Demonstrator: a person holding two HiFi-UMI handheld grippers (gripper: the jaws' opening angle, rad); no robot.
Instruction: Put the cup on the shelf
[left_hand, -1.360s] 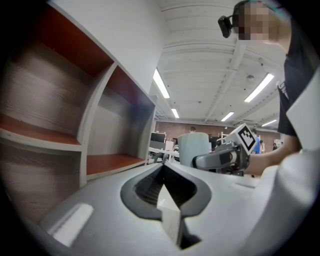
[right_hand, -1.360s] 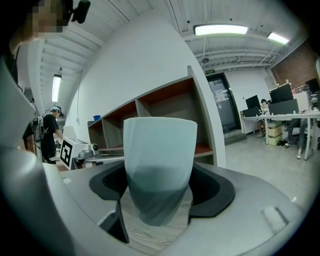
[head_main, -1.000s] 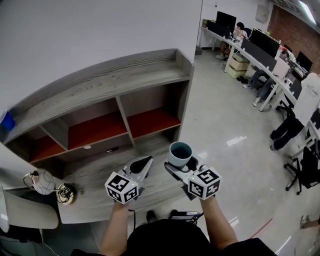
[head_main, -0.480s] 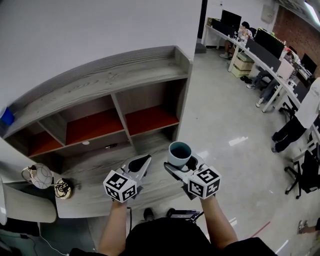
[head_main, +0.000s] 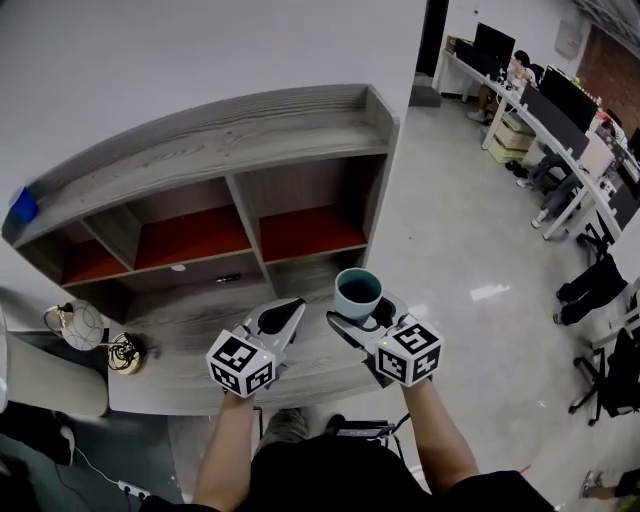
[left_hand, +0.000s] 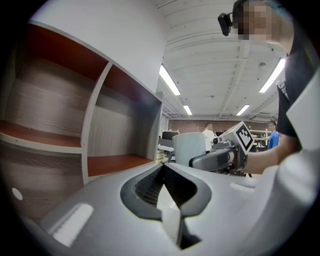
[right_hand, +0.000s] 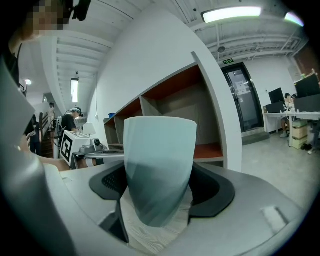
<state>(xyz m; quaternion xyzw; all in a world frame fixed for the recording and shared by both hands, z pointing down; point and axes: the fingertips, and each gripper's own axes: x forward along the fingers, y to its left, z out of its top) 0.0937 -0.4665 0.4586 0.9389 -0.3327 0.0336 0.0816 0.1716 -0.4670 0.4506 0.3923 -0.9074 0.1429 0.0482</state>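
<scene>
A pale blue-grey cup (head_main: 357, 293) (right_hand: 157, 170) stands upright between the jaws of my right gripper (head_main: 358, 312) (right_hand: 159, 200), which is shut on it above the shelf unit's lower ledge. The grey wooden shelf unit (head_main: 215, 150) with red-floored compartments (head_main: 310, 230) stands ahead of both grippers. My left gripper (head_main: 281, 318) (left_hand: 162, 177) is shut with nothing in it, beside the cup on its left. The left gripper view shows the cup (left_hand: 190, 147) and the right gripper (left_hand: 220, 157) at centre right.
A small lamp (head_main: 85, 335) sits at the ledge's left end. A blue object (head_main: 22, 205) lies on the shelf top at far left. Office desks with monitors and seated people (head_main: 545, 110) fill the far right across a shiny floor (head_main: 460, 260).
The head view has shifted, so the shelf now sits slightly further right and nearer in the picture. Both grippers hold the same pose, the cup still in the right one.
</scene>
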